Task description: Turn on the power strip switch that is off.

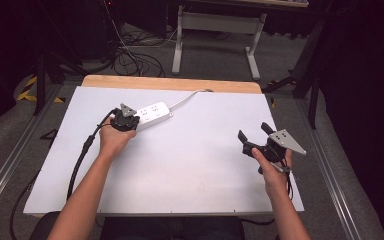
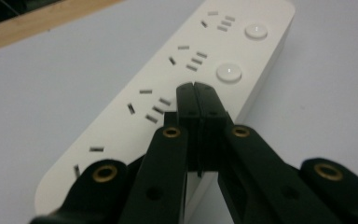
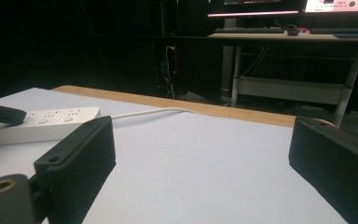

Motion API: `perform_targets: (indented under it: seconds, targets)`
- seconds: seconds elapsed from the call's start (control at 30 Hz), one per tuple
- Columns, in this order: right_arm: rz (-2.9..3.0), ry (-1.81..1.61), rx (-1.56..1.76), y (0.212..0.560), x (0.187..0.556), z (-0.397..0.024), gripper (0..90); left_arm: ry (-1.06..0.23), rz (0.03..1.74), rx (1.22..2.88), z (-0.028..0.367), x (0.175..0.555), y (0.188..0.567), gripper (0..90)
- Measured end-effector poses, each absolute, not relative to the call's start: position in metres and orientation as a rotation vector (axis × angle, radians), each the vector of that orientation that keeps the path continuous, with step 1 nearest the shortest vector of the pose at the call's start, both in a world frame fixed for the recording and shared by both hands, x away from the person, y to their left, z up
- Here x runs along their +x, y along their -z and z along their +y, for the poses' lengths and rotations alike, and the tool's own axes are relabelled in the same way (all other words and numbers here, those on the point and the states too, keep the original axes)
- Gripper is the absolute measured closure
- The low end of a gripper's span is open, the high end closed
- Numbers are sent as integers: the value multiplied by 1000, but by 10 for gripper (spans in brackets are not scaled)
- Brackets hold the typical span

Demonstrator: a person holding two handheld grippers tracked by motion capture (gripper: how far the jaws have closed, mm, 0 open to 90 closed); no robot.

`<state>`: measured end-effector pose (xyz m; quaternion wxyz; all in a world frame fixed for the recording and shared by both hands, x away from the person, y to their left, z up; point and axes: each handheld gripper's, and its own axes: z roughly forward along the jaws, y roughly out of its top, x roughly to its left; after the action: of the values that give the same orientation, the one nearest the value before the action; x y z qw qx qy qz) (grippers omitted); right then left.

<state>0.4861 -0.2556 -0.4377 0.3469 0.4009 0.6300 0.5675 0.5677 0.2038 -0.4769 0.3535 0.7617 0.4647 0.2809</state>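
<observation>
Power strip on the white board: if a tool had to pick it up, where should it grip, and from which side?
Probably across the short width of the power strip, near its middle, coming down from above. It lies flat, long and narrow with straight side walls, so open jaws can straddle it. Avoid the far end, where the white cable leaves. The left tool, jaws shut, now sits over its top face.

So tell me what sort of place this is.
Probably a lab or recording workspace: a white-covered table with a power strip, loose cables on the floor, and a desk with monitors and a keyboard behind.
</observation>
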Motion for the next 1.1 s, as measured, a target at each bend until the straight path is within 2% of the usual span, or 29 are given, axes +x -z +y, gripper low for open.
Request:
perform_targets:
  seconds: [1.1]
  targets:
    - [1635, -1466, 1028, 436, 483, -253, 79, -671, 1217, 1939, 208, 570, 477, 900]
